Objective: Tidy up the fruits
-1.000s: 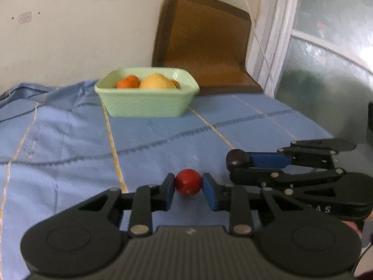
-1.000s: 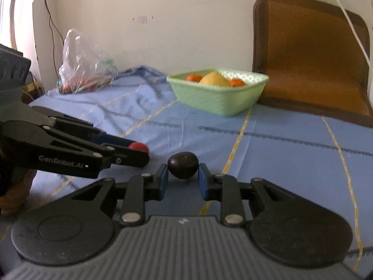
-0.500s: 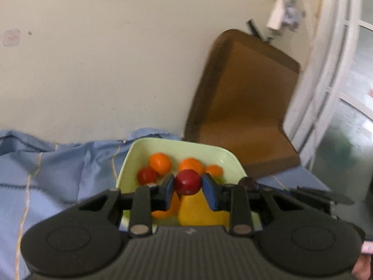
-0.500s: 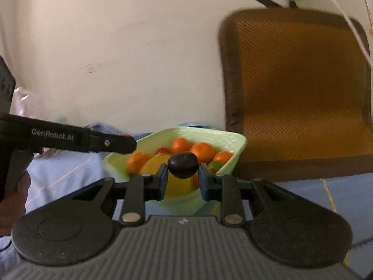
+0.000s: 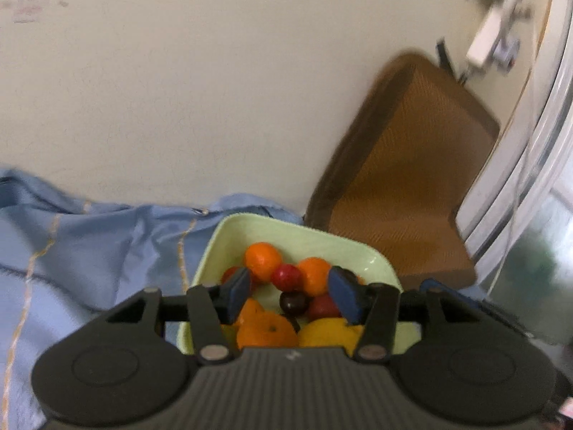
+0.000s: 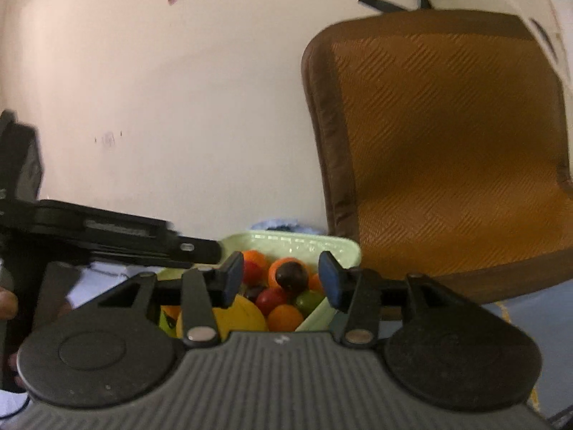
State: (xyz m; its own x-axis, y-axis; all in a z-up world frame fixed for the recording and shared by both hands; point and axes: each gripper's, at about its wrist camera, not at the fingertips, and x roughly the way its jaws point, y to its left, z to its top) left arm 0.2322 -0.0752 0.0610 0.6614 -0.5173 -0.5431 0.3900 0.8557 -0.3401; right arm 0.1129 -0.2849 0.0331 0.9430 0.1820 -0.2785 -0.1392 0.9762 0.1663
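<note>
Red fruit (image 5: 286, 276) and dark fruit (image 5: 293, 303) lie atop pile in green basket (image 5: 222, 240).

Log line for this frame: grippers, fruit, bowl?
left gripper: open | right gripper: open | red fruit, dark fruit: in green bowl

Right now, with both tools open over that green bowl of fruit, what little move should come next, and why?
Probably lift both tools up and back from the green bowl. The left tool and right tool are open and grip nothing, while the red fruit and dark fruit appear to lie among the oranges. Withdrawing straight up should avoid knocking the pile.
</note>
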